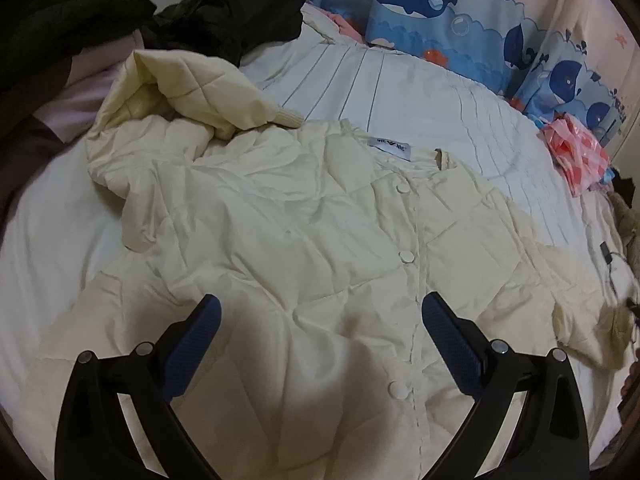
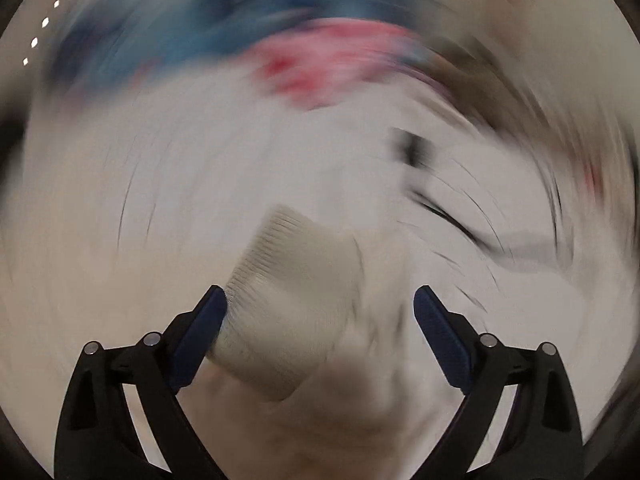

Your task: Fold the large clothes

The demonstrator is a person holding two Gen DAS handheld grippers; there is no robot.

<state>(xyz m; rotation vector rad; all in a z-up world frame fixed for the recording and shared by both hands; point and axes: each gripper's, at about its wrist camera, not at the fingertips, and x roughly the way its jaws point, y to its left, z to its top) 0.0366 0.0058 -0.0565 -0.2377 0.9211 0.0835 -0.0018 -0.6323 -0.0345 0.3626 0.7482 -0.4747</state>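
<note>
A cream quilted jacket (image 1: pixel 304 240) lies spread front-up on the bed, its snap buttons (image 1: pixel 407 256) closed. One sleeve (image 1: pixel 188 84) is folded back over the shoulder at the upper left. My left gripper (image 1: pixel 320 300) hovers open over the jacket's lower front with nothing between its fingers. The right wrist view is heavily blurred. There my right gripper (image 2: pixel 320 290) stands wide open around the ribbed cuff (image 2: pixel 288 300) of the other sleeve. The cuff lies against the left finger (image 2: pixel 208 320) and clear of the right one. That cuff (image 1: pixel 616 320) also shows blurred at the right edge of the left wrist view.
The jacket rests on a white striped sheet (image 1: pixel 400 92). Black clothes (image 1: pixel 224 12) are piled at the far left. Whale-print blue bedding (image 1: pixel 420 8) runs along the back. A pink patterned bag (image 1: pixel 576 152) and a black cable (image 1: pixel 608 256) lie at the right.
</note>
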